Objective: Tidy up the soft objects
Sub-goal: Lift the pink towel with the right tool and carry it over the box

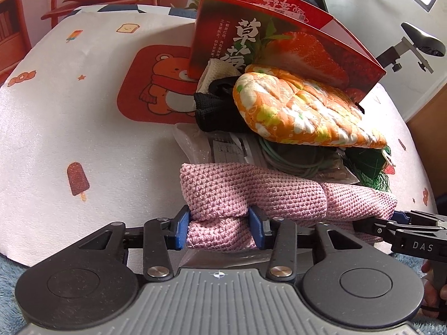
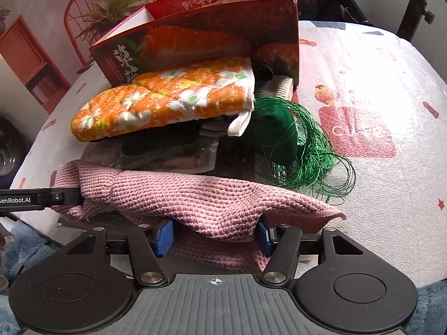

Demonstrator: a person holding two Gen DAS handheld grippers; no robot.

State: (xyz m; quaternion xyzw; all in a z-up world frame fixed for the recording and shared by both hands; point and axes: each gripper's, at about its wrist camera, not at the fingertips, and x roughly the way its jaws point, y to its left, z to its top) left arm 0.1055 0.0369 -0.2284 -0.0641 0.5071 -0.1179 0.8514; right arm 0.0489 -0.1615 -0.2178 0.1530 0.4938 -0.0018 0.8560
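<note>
A pink knitted cloth (image 1: pixel 251 189) lies at the near edge of the pile, and my left gripper (image 1: pixel 219 227) is shut on a bunched fold of it, blue pads pressing from both sides. In the right wrist view the same cloth (image 2: pixel 195 195) drapes over my right gripper (image 2: pixel 214 237), which is shut on its near edge. The right gripper's fingers (image 1: pixel 402 222) reach into the cloth's right end. Behind it lie an orange floral oven mitt (image 1: pixel 301 109), a black knit piece (image 1: pixel 212 111) and a green thread bundle (image 2: pixel 301 150).
A red strawberry box (image 1: pixel 279 42) stands open behind the pile, a cream knit piece (image 1: pixel 215 72) at its foot. A clear plastic bag (image 1: pixel 223 150) with a cable lies under the mitt. The white printed table cover (image 1: pixel 69 125) spreads left; a blue rug (image 1: pixel 8 279) lies below.
</note>
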